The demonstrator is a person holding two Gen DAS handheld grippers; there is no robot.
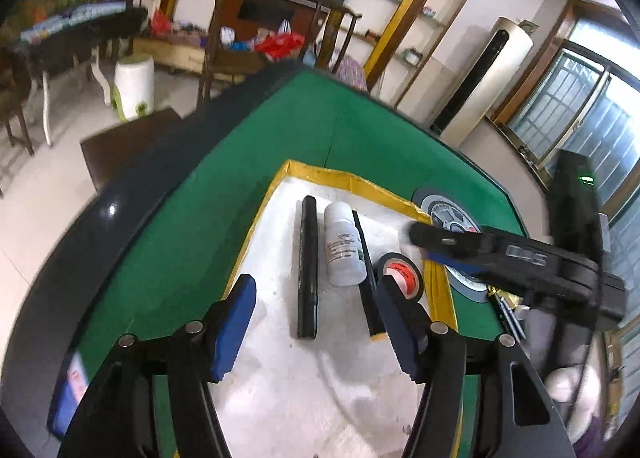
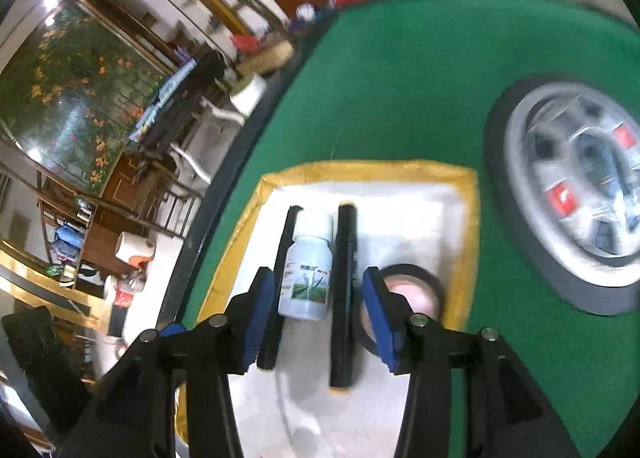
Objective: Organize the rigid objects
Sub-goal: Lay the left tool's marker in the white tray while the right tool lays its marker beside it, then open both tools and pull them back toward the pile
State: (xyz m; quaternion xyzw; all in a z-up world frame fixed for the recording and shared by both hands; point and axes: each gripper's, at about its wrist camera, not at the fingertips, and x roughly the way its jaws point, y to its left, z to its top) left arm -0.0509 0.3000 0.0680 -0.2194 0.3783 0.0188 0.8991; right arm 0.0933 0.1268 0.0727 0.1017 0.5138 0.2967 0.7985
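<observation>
A white mat (image 1: 280, 378) with a yellow border lies on the green table (image 1: 192, 226). On it, side by side, lie a thick black marker (image 1: 308, 266), a white bottle (image 1: 342, 246), a thin black pen (image 1: 368, 278) with a yellow end, and a black tape roll (image 1: 400, 272) with a red label. My left gripper (image 1: 318, 324) is open above the near end of the marker, its pads clear of it. My right gripper (image 2: 320, 314) is open low over the bottle (image 2: 308, 270), between the marker (image 2: 280, 278) and the pen (image 2: 343, 290), with the tape roll (image 2: 416, 290) just to its right.
A round silver and black hub (image 2: 580, 194) sits in the table's middle, right of the mat. A blue card (image 1: 68, 386) lies near the table's dark rim (image 1: 132, 194) at the left. More pens (image 1: 508, 310) lie by some gold foil beyond the mat's right border.
</observation>
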